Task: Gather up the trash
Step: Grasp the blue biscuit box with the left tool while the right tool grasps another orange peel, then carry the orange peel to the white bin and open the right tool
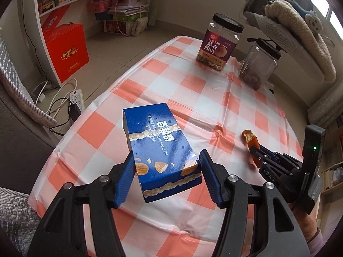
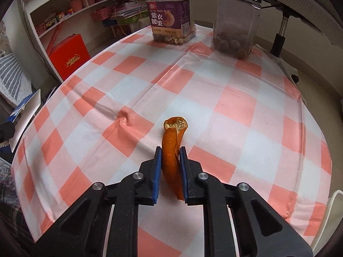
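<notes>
While the left gripper (image 1: pixel 167 167) clamps its ribbed blue pads against the two long sides of a glossy blue biscuit box (image 1: pixel 158 147), the carton hangs tilted above the table, its near end lifted clear of the cloth; printed almonds and a cream-coloured band run across its smooth cardboard faces. Just to the right, the right gripper (image 2: pixel 170 167) has its narrow fingers pinched on a curled strip of orange peel (image 2: pixel 173 147), dimpled and bright outside, pale and pithy at the rolled tip; the strip stands up between the pads, over the table's middle. Beneath both lies a thin plastic tablecloth (image 2: pixel 235 107) in orange and white checks, creased and puckered in places. At the far edge stand two squarish clear plastic jars with black lids: a purple-labelled cashew jar (image 2: pixel 170 12), and beside it an unlabelled jar (image 2: pixel 235 21) holding round brown nuts at its bottom.
</notes>
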Motion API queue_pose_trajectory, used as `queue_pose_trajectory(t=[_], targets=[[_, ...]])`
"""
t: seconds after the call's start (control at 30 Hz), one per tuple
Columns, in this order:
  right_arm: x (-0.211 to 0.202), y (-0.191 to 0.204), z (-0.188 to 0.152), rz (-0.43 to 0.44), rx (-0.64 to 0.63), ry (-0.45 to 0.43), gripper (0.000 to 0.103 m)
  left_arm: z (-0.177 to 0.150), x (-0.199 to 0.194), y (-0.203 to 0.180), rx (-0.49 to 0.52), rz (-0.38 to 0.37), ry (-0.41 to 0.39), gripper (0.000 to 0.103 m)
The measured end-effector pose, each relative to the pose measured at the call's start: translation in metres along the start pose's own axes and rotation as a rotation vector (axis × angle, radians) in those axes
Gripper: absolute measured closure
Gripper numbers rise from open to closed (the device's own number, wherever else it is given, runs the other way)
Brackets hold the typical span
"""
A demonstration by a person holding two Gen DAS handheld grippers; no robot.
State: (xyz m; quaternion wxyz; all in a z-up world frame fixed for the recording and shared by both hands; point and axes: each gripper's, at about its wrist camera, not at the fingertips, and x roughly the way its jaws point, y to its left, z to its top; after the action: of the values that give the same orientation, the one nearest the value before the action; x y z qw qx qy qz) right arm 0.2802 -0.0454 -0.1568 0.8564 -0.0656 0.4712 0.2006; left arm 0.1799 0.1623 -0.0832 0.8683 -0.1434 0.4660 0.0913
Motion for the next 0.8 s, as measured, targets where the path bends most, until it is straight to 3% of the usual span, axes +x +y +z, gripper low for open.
queue_pose_trajectory(t=[0.8], targets=[[-0.153,-0.003,-0.031,-0.054,0.123,-0.207,0.089,-0.014,-0.073,-0.037,0.107,-0.068,-0.197,0.044]])
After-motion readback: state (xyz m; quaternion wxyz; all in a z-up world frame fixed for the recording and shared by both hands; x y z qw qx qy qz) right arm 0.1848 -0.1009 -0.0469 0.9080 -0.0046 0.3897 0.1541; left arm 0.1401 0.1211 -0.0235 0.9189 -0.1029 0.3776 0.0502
